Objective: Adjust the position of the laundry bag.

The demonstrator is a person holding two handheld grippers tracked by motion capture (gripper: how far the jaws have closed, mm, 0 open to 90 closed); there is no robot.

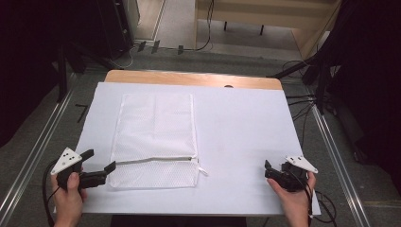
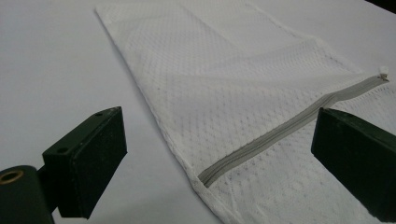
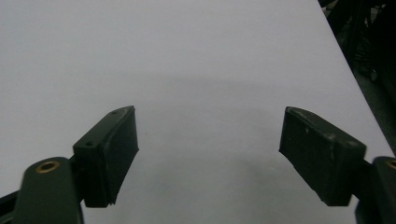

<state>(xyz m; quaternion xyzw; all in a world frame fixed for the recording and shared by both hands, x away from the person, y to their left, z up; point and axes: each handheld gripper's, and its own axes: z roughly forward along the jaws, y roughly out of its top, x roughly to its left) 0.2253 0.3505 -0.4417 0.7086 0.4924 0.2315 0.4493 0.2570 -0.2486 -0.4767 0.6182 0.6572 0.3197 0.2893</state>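
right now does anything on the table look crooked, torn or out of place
Nothing stands out. The white mesh bag lies flat on the white table cover, its grey zipper shut with the pull at the right end. No tear shows. The left tool sits open at the bag's near left edge; the right tool is open over bare cover.

My left gripper sits at the lower left of the high view, jaws spread wide and pointing right. My right gripper sits at the lower right, jaws apart, pointing left. Each hand grips its handle from below.
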